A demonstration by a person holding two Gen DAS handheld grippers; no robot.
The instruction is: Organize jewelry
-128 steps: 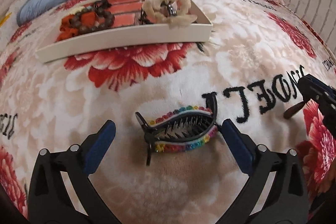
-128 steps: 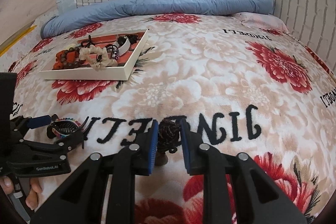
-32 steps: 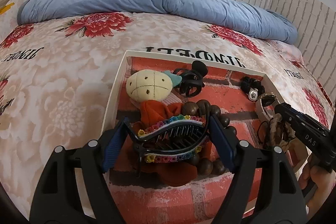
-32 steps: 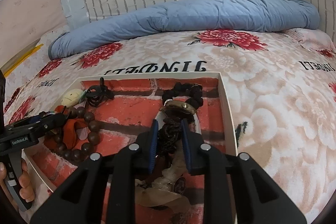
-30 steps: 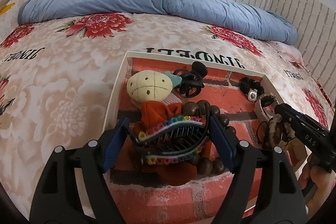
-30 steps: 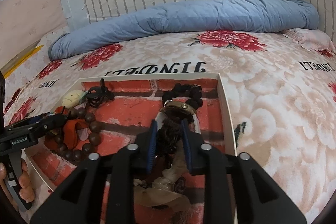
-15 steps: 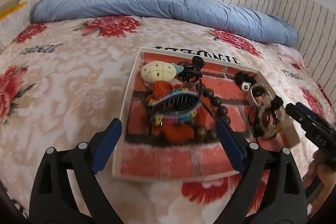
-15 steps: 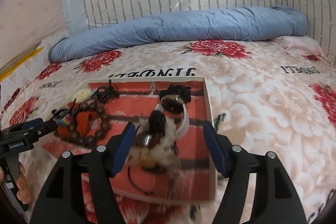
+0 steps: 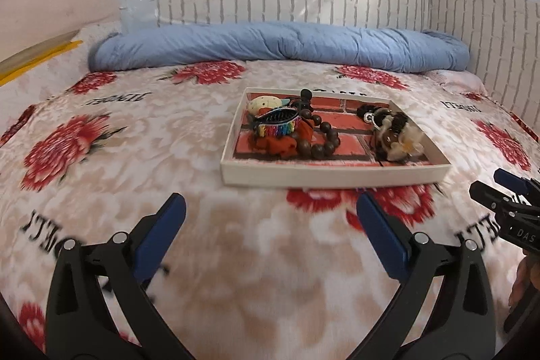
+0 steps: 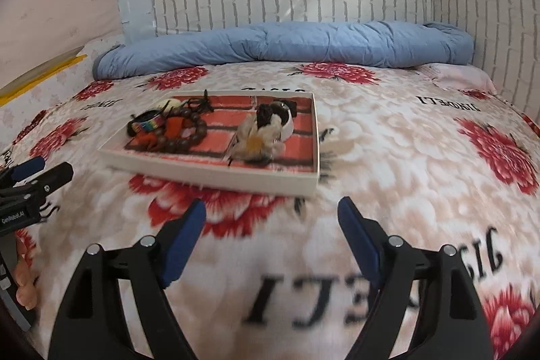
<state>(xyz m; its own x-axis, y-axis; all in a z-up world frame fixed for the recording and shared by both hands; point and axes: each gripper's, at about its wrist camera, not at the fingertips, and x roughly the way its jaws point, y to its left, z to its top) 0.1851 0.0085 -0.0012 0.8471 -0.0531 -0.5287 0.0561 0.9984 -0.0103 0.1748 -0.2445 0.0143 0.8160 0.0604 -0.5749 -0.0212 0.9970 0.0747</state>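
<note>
As jaws gape, tray (image 9: 330, 174) apparently filled

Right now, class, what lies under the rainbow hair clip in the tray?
The hair clip rests on an orange cloth piece beside brown beads; the tray floor beneath is covered.

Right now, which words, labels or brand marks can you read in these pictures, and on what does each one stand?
"DAS": white letters on the right tongs.
"GenRobot.AI": white print on the left tongs.
Blanket: black printed lettering, upside down from here and partly blurred; not surely readable.
Tray: no text visible.
</note>
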